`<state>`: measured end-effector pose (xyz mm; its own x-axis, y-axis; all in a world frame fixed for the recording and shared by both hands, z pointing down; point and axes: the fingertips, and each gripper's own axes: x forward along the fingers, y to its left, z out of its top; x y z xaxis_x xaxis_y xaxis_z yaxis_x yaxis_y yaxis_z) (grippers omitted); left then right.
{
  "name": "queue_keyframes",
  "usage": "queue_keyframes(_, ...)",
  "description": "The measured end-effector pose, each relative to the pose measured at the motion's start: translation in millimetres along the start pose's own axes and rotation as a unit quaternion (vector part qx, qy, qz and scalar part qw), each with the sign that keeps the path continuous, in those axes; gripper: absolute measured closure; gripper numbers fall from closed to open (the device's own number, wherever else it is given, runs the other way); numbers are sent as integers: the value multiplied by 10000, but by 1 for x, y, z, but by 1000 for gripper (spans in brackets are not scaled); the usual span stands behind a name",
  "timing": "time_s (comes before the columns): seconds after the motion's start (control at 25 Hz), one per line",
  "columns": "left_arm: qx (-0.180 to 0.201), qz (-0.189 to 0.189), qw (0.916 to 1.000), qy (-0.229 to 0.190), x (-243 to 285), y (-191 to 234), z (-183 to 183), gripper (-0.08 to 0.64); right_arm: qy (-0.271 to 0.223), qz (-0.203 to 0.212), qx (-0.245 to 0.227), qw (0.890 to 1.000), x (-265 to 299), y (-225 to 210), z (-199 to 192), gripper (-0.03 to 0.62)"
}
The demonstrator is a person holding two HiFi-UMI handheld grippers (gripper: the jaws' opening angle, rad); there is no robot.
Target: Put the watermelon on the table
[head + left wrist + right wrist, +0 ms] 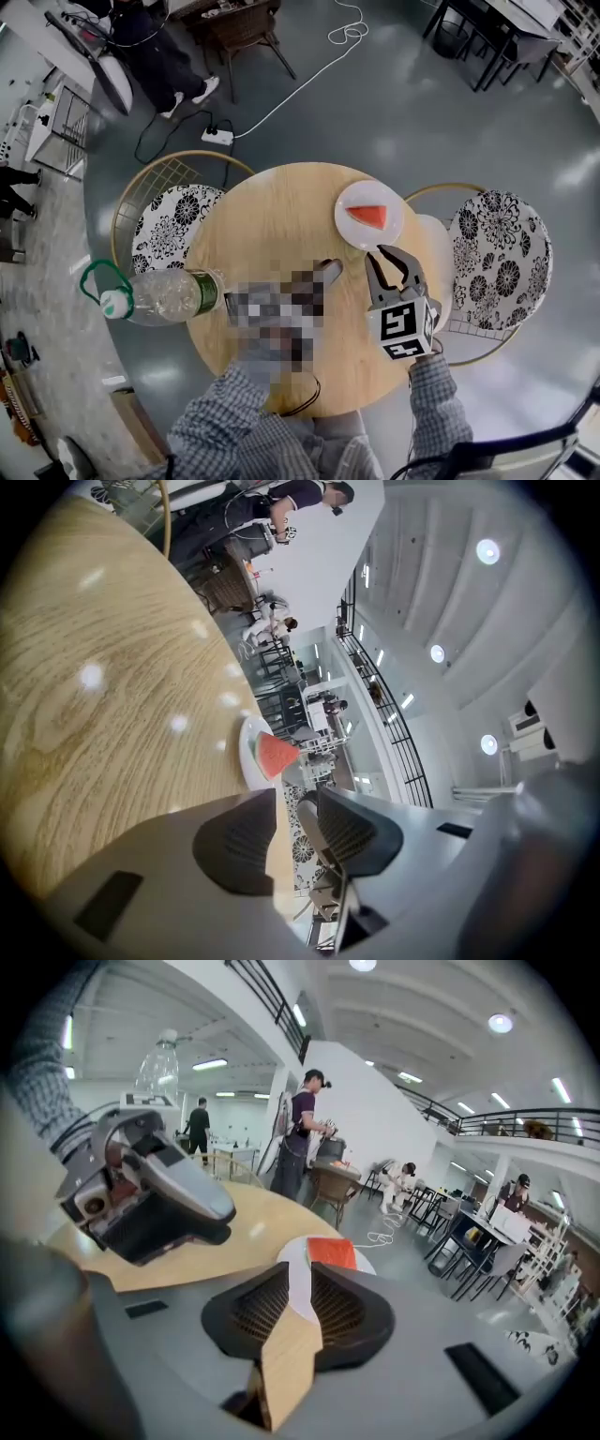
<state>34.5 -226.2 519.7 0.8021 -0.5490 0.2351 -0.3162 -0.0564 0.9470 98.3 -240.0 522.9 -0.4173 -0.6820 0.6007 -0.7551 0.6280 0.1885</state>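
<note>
Left tongs [298, 803] hover wide open and empty; the right tongs [392, 258] are open and empty too. For a good pick, I think the right jaws should straddle the watermelon slice [367, 216] and close softly. It lies on the white plate [349, 232], just ahead of the right tongs, farther from the left.

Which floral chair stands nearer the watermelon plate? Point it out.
The chair on the person's right, beside the plate holding the watermelon; the other chair stands across the table.
</note>
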Motion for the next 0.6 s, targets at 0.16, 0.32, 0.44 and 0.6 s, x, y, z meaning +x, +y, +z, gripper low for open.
queue_keyframes(0.16, -44, -222, 9997, -134, -17, -17, -5, 473, -554, 64, 934, 9941, -35, 7, 18, 545)
queue_keyframes(0.32, 20, -414, 9987, -286, -37, -40, -10, 547, -755, 175, 1846, 9798, -66, 13, 13, 584)
queue_keyframes(0.44, -2, -451, 9986, -263, -55, -55, -21, 552, -955, 230, 2285, 9686, -91, 20, 16, 584)
queue_keyframes(0.6, 288, -554, 9980, -119, -78, -77, -37, 552, -1120, 250, 2505, 9613, -126, 32, 23, 584)
